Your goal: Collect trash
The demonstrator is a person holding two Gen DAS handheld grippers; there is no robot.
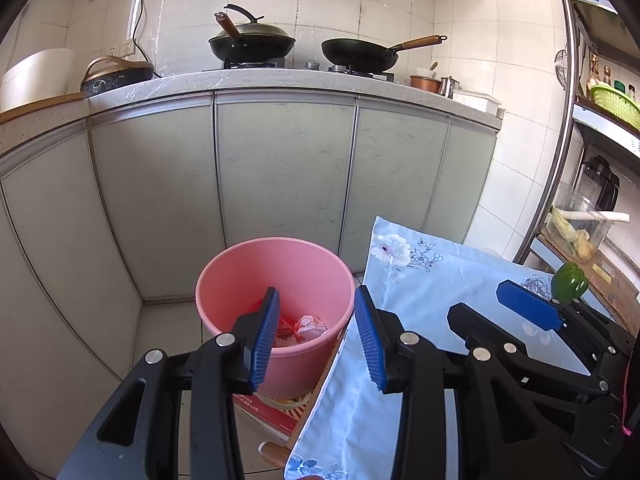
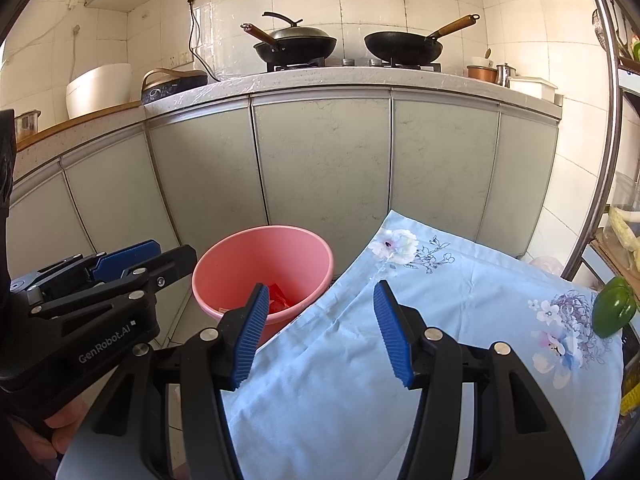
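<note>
Between your left gripper's (image 1: 316,336) blue pads nothing is caught: they stand spread, hanging above the near rim of the pink bucket (image 1: 224,280) and the edge of the cloth. Your right gripper (image 2: 320,332) is the same, its fingers apart and empty over the pale blue flowered cloth (image 2: 440,320) that covers the table. Looking outward from the left one, the bucket sits on the floor just beside the table's corner, in front of the grey cabinet doors (image 1: 280,168), and it already holds trash (image 1: 304,326): red and clear crumpled wrappers lying at the bottom. So part of the collecting looks done. On the cloth itself you have no loose scrap showing in either view; the only thing resting there is a green pepper (image 2: 614,306) at the far right edge, which I would not count as trash. A pale pink lump beyond the table's far corner, near the metal rack (image 2: 600,160), could be a bag or wrapper, but it is too small to tell. If that is rubbish, it is what remains; otherwise the job seems close to finished.
</note>
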